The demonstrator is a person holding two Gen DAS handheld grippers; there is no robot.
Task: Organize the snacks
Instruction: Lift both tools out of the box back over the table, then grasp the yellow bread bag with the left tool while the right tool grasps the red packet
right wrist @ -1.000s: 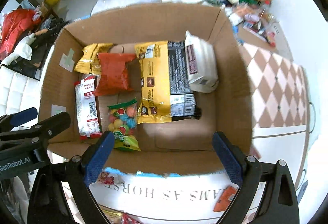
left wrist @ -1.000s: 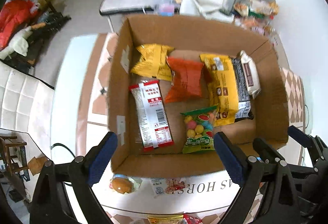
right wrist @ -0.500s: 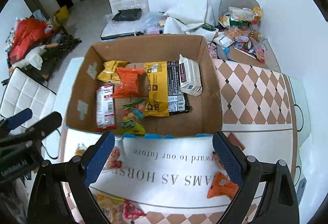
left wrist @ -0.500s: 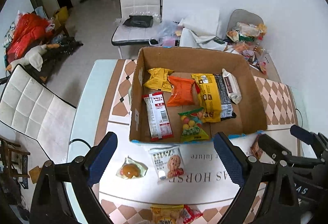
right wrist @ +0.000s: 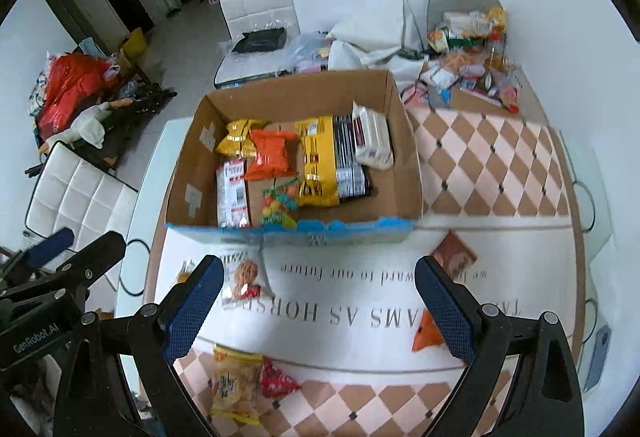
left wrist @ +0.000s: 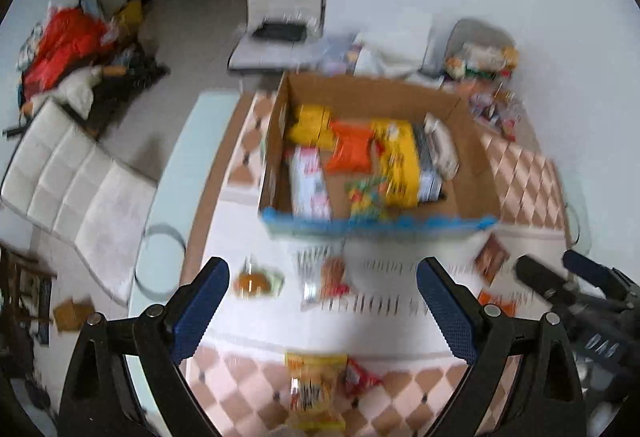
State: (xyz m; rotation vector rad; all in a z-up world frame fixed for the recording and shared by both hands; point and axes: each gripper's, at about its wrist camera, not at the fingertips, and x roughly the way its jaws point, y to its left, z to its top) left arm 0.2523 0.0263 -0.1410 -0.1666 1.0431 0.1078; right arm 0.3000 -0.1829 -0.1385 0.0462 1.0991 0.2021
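Observation:
An open cardboard box [right wrist: 404,141] stands on the table and holds several snack packs: yellow, orange [right wrist: 270,153], red-and-white, black, white. It also shows, blurred, in the left wrist view [left wrist: 476,157]. Loose snacks lie in front of it on the white cloth [right wrist: 360,301]: a cookie pack [right wrist: 244,273], a brown pack [right wrist: 454,257], an orange pack [right wrist: 426,333], a yellow pack [right wrist: 236,381] and a red pack [right wrist: 278,381]. My left gripper [left wrist: 320,309] and right gripper [right wrist: 316,309] are both open and empty, held above the cloth, well back from the box.
A pile of more snacks [right wrist: 472,53] sits at the table's far right corner. White chairs stand at the left [right wrist: 76,197] and behind the table [right wrist: 256,5]. A phone [right wrist: 598,353] lies at the right table edge. The left gripper shows in the right wrist view [right wrist: 60,261].
Both grippers have pulled back and up from over the box. The box now looks smaller, and the loose snacks on the cloth have come into view.

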